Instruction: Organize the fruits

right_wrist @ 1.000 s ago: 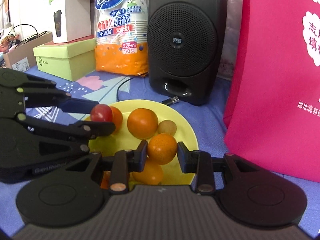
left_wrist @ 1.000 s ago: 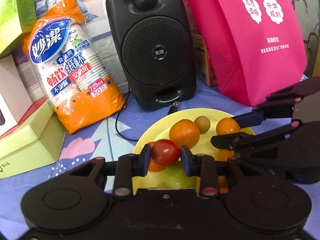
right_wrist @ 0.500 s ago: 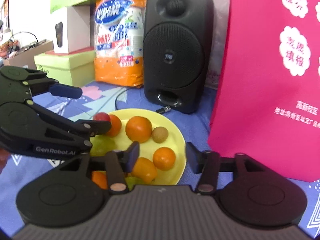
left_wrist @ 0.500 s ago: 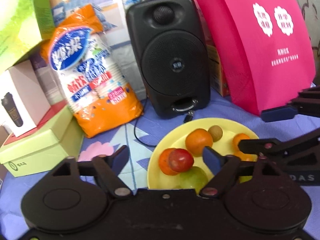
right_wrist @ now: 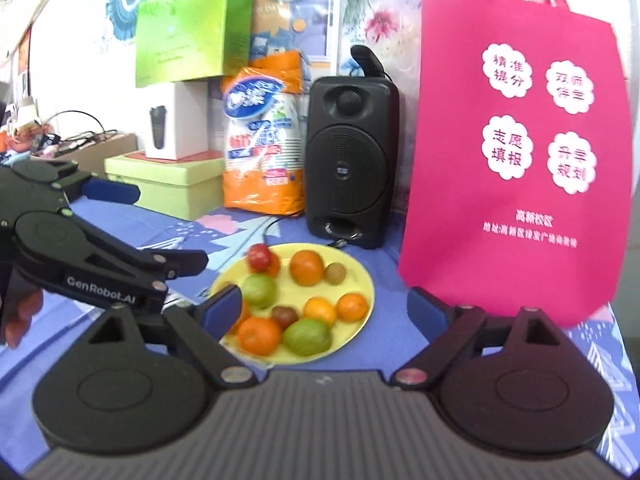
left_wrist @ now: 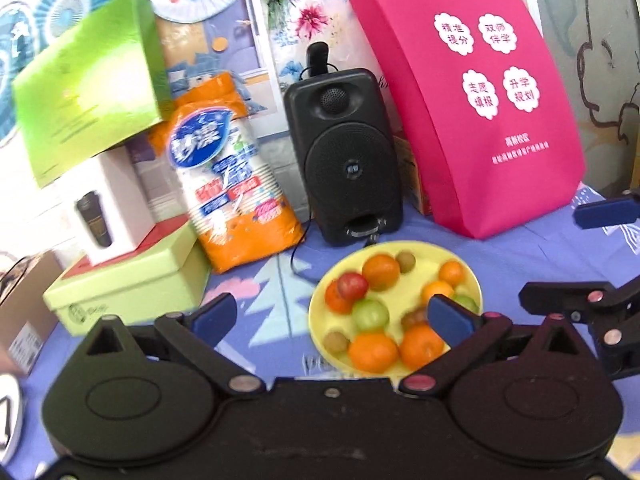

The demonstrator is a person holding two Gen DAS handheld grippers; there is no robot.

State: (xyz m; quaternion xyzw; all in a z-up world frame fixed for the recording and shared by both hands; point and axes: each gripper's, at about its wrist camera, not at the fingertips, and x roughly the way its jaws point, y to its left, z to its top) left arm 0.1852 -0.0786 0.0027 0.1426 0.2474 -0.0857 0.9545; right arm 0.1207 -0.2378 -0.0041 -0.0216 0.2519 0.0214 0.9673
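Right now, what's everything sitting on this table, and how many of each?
plate: one, yellow, on the blue cloth, front centre
fruits: about ten, orange, green, red and brownish, all on the plate
speaker: one, black, behind the plate
tote bag: one, pink, right of the speaker
paper cup pack: one, orange, left of the speaker
boxes: several, green and white, stacked far left
left gripper: black, open, empty
right gripper: black, open, empty
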